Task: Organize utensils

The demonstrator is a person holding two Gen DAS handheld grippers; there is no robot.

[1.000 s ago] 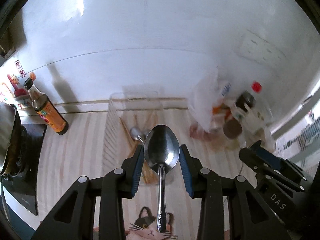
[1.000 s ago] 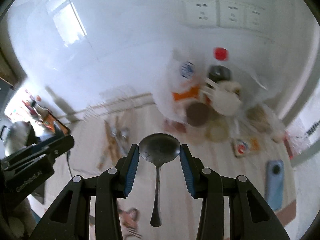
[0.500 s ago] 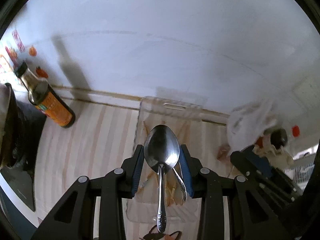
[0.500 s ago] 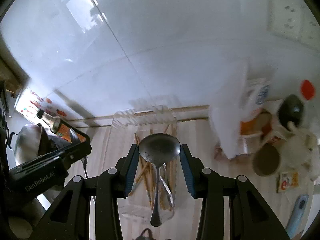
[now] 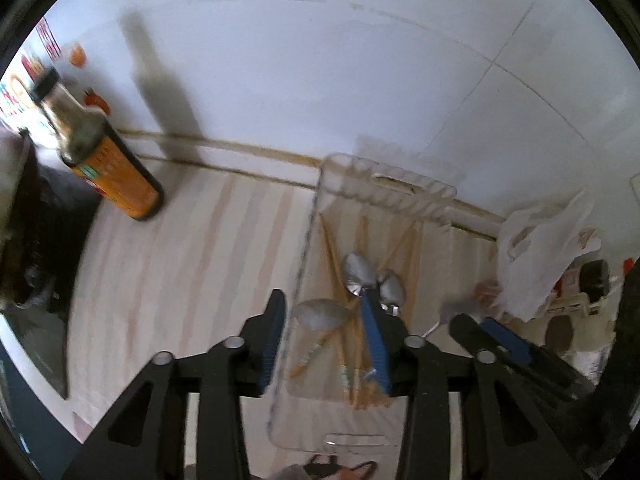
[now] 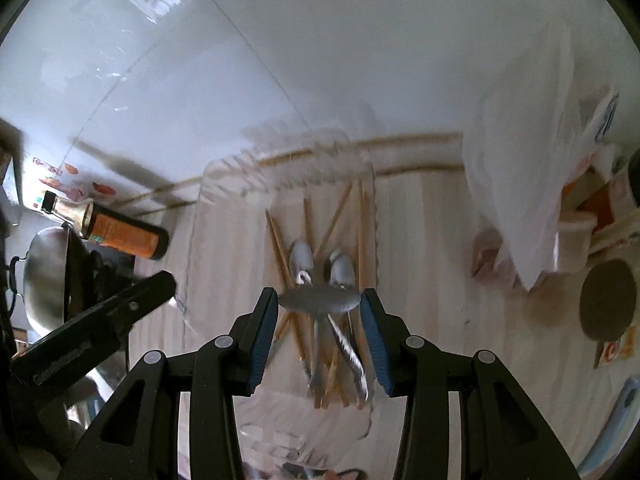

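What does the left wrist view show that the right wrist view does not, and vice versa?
Only left wrist: the blue pads of the left gripper and the spoon between them. Only right wrist: a round brown lid and a flat blue object. Both: the clear tray holding chopsticks and two spoons, the sauce bottle, the white bag.

Left tool (image 5: 326, 334) open, spoon (image 5: 320, 318) over clear tray (image 5: 384, 188)

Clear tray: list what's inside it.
Inside the tray lie wooden chopsticks and several metal spoons. The right gripper and its spoon cover the handles, so the count is unclear.
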